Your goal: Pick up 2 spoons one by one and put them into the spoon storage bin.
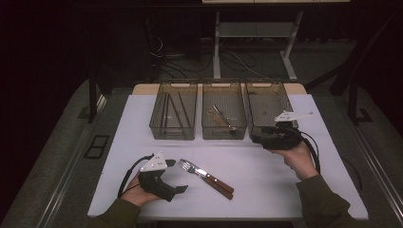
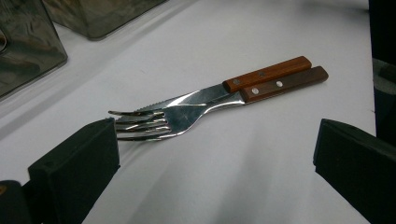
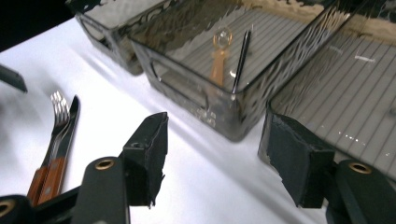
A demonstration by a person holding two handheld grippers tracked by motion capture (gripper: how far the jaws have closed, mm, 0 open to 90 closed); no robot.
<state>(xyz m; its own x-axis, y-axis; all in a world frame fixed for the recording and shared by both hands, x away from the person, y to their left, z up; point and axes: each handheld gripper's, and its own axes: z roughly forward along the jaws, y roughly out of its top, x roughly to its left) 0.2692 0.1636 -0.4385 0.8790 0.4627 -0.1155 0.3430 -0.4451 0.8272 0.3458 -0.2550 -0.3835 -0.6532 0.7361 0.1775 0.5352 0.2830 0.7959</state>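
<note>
A fork (image 1: 190, 167) and a knife (image 1: 216, 181), both with wooden handles, lie side by side on the white table (image 1: 266, 175) near its front. In the left gripper view the fork's tines (image 2: 142, 123) sit just off the left jaw, and the knife (image 2: 266, 73) lies beyond. My left gripper (image 1: 177, 176) (image 2: 217, 144) rests at the front left, open, with the cutlery lying just ahead of it. My right gripper (image 1: 264, 137) (image 3: 218, 140) is held open at the front wall between the middle bin (image 3: 201, 93) and the right bin (image 3: 336, 93), with nothing between its jaws.
Three smoky clear bins stand in a row at the table's back. The left bin (image 1: 173, 111) holds long dark sticks. The middle bin (image 1: 223, 114) holds a few small utensils (image 3: 243, 51). The right bin (image 1: 268, 104) has a bare ribbed floor. Cables cross the dark floor behind.
</note>
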